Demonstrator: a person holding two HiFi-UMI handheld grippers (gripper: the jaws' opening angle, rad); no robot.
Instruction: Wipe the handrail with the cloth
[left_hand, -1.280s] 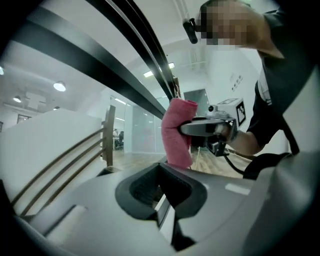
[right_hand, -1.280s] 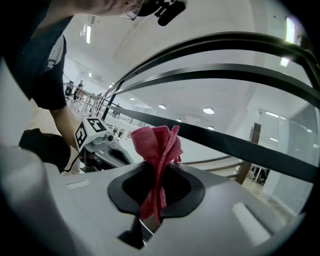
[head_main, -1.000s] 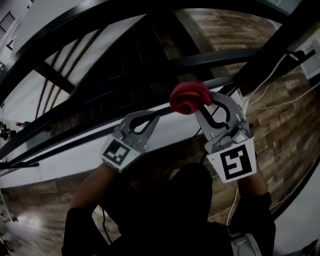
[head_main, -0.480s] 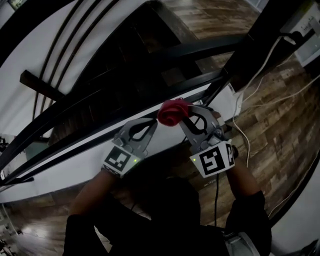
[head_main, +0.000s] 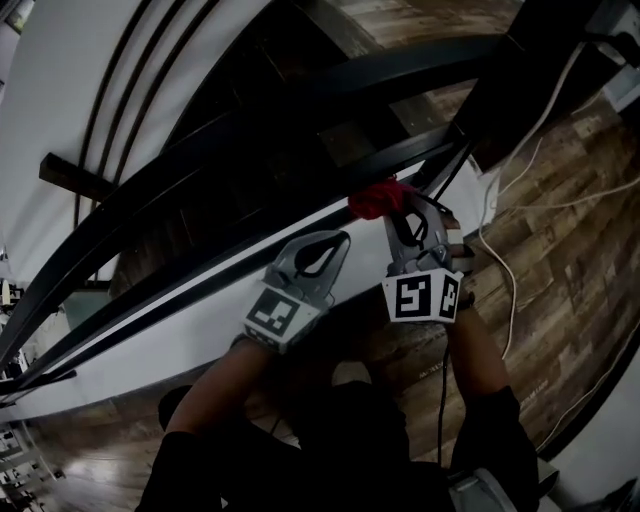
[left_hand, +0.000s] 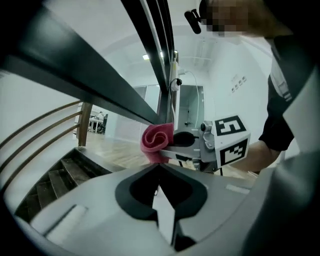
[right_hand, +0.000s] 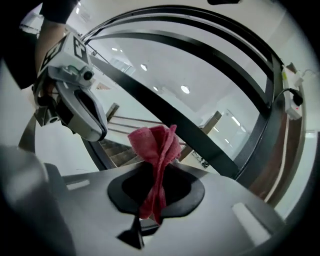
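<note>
At frame centre, right gripper (head_main: 404, 212) fingers pinch red cloth (head_main: 378, 198) near handrail (head_main: 420, 62).
Left gripper (head_main: 338, 240) lower left, fingers closed together, empty.

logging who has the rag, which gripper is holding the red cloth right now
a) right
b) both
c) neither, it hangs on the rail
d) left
a: in the right gripper view the red cloth is pinched between the jaws of the right gripper, while the left gripper has its jaws together on nothing.
</note>
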